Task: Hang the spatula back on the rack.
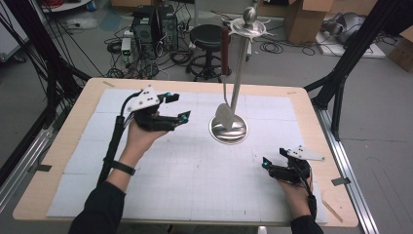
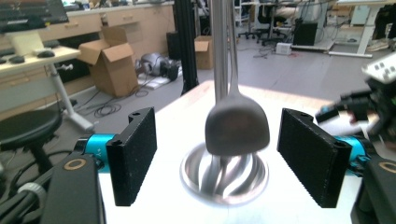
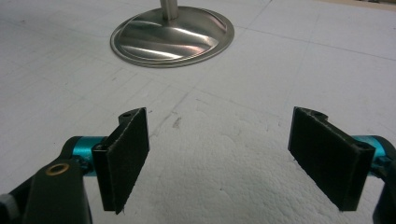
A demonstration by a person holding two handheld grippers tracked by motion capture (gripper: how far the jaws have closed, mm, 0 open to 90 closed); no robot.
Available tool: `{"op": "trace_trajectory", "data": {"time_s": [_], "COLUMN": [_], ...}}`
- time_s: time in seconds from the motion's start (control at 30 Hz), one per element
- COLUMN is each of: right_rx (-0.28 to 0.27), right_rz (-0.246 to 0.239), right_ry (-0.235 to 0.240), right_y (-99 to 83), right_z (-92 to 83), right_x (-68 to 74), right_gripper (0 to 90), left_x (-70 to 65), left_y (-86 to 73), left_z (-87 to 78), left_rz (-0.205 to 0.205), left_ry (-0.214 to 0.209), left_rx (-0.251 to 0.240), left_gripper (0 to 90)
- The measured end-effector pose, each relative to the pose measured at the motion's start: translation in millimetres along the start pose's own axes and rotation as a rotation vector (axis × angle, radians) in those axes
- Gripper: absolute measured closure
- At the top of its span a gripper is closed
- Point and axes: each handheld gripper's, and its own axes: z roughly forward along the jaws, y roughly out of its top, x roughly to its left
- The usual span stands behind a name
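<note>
A shiny metal stand (image 1: 229, 130) with a round base and a tall pole stands at the middle back of the white mat. From a hook at its top hangs a spoon (image 1: 224, 114) with a dark red handle, its bowl just above the base. My left gripper (image 1: 177, 106) is open, held in the air left of the stand and facing it. In the left gripper view the spoon bowl (image 2: 237, 128) hangs ahead between the open jaws, apart from them, over the base (image 2: 224, 177). My right gripper (image 1: 274, 157) is open and low over the mat at the front right, aimed toward the base (image 3: 172, 35).
The white gridded mat (image 1: 195, 170) covers a wooden table (image 1: 58, 146). Black frame legs (image 1: 341, 78) stand at the table's right and left. Beyond the far edge are a stool (image 1: 207, 36), computer cases (image 1: 153, 24) and cardboard boxes (image 1: 304, 17).
</note>
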Motion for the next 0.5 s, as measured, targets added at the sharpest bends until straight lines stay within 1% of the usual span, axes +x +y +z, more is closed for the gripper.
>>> {"op": "trace_trajectory", "data": {"time_s": [0.03,0.07,0.1,0.2,0.3,0.33,0.4,0.43,0.47,0.5], "right_rx": [0.0,0.0,0.001,0.003,0.01,0.011,0.015,0.016,0.017,0.016], "right_rz": [0.001,0.001,0.004,0.002,0.0,0.002,0.005,0.002,0.003,0.007], "right_ry": [0.0,-0.001,0.0,-0.001,-0.002,-0.003,-0.004,-0.004,-0.006,-0.004], "right_y": [0.0,0.0,0.0,0.1,0.4,0.5,0.5,0.6,0.6,0.7], "right_z": [0.0,-0.1,-0.2,0.4,1.0,1.2,1.4,1.5,1.5,1.5], "right_x": [-0.1,-0.3,-0.3,-0.5,0.1,0.1,0.0,-0.3,-0.4,-0.2], "right_gripper": [19.6,19.6,19.6,19.7,19.6,19.7,19.6,19.7,19.6,19.7], "left_x": [0.8,1.7,3.7,9.7,16.0,18.1,21.0,21.6,21.7,22.4], "left_y": [-4.2,-8.8,-13.7,-26.9,-42.6,-46.7,-54.7,-57.9,-63.8,-68.6], "left_z": [-8.8,-17.6,-26.7,-51.9,-79.7,-87.2,-100.6,-105.0,-112.0,-117.0], "left_rz": [0.009,0.008,0.003,-0.025,-0.056,-0.06,-0.064,-0.066,-0.055,-0.054], "left_ry": [0.01,0.02,0.021,0.034,0.063,0.068,0.085,0.092,0.107,0.117], "left_rx": [0.01,0.014,0.018,0.026,0.031,0.041,0.059,0.059,0.061,0.071], "left_gripper": [28.3,27.8,27.3,25.6,24.7,24.3,22.8,22.3,21.8,21.8]}}
